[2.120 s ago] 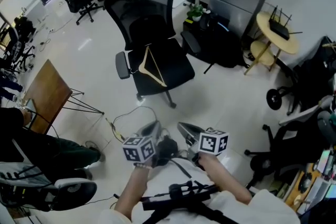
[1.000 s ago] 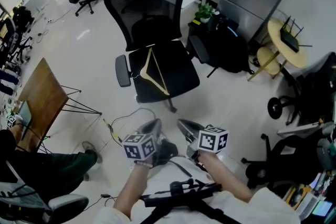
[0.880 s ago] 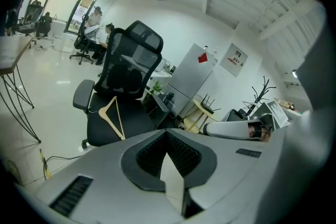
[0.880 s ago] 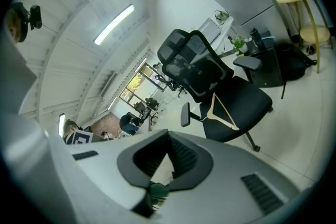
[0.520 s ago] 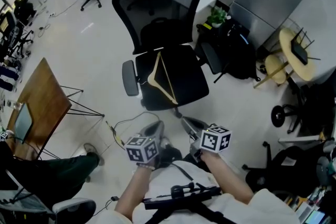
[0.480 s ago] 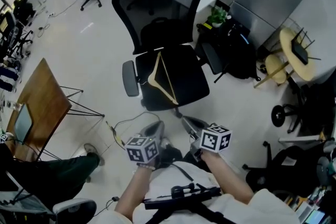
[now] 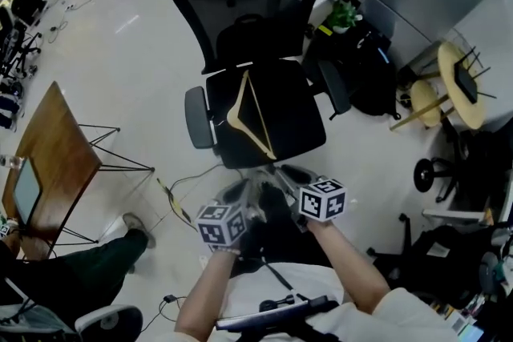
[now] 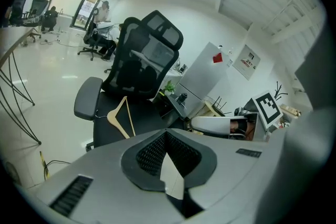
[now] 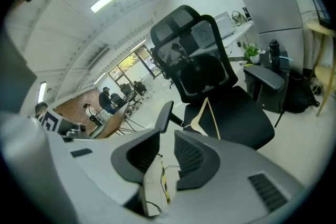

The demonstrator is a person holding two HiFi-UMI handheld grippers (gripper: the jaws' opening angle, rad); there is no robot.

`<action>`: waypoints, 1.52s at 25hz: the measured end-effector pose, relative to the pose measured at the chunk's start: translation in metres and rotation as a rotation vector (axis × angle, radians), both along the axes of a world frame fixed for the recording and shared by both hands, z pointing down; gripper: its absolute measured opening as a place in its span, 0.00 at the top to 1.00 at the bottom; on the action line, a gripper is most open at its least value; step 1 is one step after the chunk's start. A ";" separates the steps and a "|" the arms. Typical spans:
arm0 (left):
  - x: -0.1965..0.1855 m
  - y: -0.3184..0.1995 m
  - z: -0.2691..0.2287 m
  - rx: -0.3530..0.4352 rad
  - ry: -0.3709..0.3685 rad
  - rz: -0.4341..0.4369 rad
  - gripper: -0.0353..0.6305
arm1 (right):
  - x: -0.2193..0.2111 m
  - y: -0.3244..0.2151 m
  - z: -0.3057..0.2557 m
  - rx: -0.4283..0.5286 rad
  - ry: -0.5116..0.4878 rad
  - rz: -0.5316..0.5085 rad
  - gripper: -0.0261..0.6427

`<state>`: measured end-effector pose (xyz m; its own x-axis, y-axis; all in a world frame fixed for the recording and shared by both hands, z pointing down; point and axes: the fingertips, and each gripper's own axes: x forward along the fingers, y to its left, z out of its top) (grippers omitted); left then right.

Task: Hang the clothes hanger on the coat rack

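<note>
Caught the wooden hanger (image 7: 250,114) lying flat on the black padded seat of the office chair (image 7: 300,116), at 12 o'clock from both claws and well apart from them. Made out a slim pale triangle: curved shoulders bending toward 9 o'clock, a thin straight bar along the 3 o'clock side. Noted the mesh backrest (image 7: 240,8) rising at 12, with smooth moulded armrests at 9 and 3. Found the left claw (image 7: 238,190) pinched together, its ribbed dark pads (image 8: 152,152) meeting at the tips with nothing between. Found the right claw (image 7: 290,172) narrowly parted, jaws just been opening, with only glossy floor (image 7: 136,76) and a thin cable (image 9: 163,176) showing through the gap. Clocked a slanted wooden board (image 7: 48,160) on wire legs at 9 o'clock, and a round pale side table (image 7: 461,84) at 2.
</note>
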<state>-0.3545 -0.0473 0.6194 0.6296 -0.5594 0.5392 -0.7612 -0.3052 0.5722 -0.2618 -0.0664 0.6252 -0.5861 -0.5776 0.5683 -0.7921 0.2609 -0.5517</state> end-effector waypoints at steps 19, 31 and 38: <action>-0.019 -0.075 0.107 -0.112 -0.074 -0.107 0.95 | -0.052 -0.125 0.189 -0.124 0.249 -0.245 0.63; -0.027 -0.114 0.165 -0.204 -0.086 -0.175 0.95 | -0.062 -0.170 0.271 -0.149 0.405 -0.401 0.58; -0.031 -0.126 0.182 -0.223 -0.095 -0.180 0.95 | -0.078 -0.187 0.312 -0.170 0.457 -0.459 0.54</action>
